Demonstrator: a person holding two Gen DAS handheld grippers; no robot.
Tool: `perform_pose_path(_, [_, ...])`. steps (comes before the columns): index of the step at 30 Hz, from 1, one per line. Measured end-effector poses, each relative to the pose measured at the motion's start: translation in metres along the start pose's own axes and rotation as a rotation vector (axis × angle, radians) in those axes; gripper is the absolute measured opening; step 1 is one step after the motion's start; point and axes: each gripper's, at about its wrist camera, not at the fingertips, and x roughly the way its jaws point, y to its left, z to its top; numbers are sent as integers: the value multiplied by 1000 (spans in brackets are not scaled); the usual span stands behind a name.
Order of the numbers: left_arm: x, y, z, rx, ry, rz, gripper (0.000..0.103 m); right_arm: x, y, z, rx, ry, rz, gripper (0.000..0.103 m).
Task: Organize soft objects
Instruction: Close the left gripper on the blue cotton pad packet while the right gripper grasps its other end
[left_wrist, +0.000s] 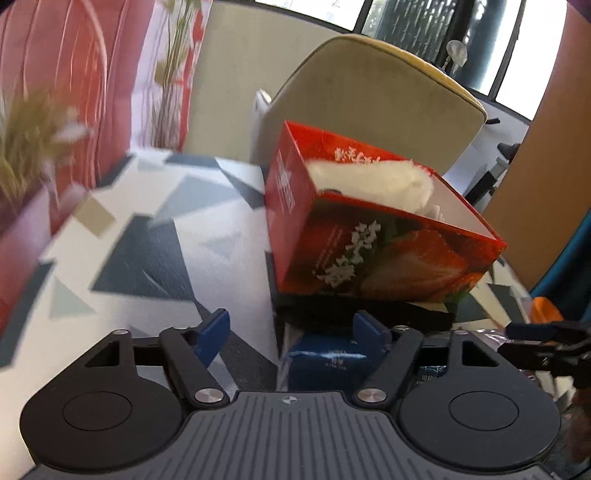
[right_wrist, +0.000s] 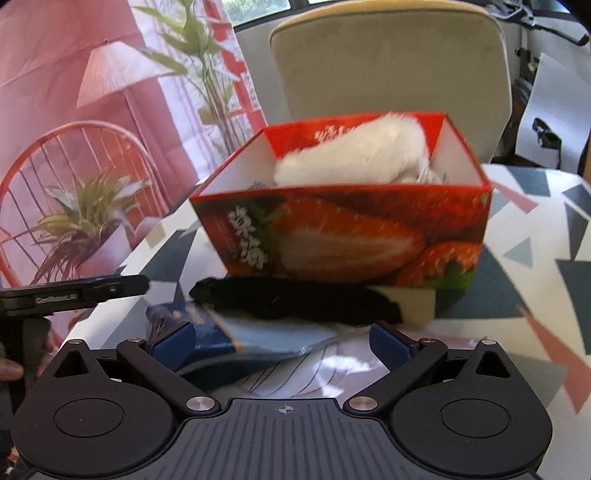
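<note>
The blue tissue pack is being approached by the spread left gripper (right gripper likewise spread, nothing pinched), closure being needed next.

Patterned table under strawberry box

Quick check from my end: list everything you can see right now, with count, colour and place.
Box: one, red with strawberry print, open-topped, on the table.
Fluffy item: one, white, inside the box.
Dark fabric item: one, black, lying against the box's near base.
Tissue pack: one, blue, nearest the grippers.
Table: one, white cloth with grey triangles.
Chair: one, beige, behind the table.
Plants: two, green, left side.
Left gripper: blue pads, apart, over the pack.
Right gripper: blue pads, wide apart.
</note>
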Motion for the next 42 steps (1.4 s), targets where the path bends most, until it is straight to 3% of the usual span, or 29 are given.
perform_pose_path(6, [16,8,-8,-63,50,-70,64,10,1,-4,12,41,14,88])
perform_pose_path(14, [24,5,-15,-91,90,-134,63,14,2,-7,20,72,54,87])
perform_pose_path(23, [21,2,-19,-121,99,-143,63,13,1,-8,26,78,74,87])
perform_pose_path(31, [14,-8,-14,-74,124,-142,63,13,-5,-11,60,86,123,84])
perform_pose_path(42, [7,-35,-15,5,171,-228,63,13,-16,-10,115,82,147,79])
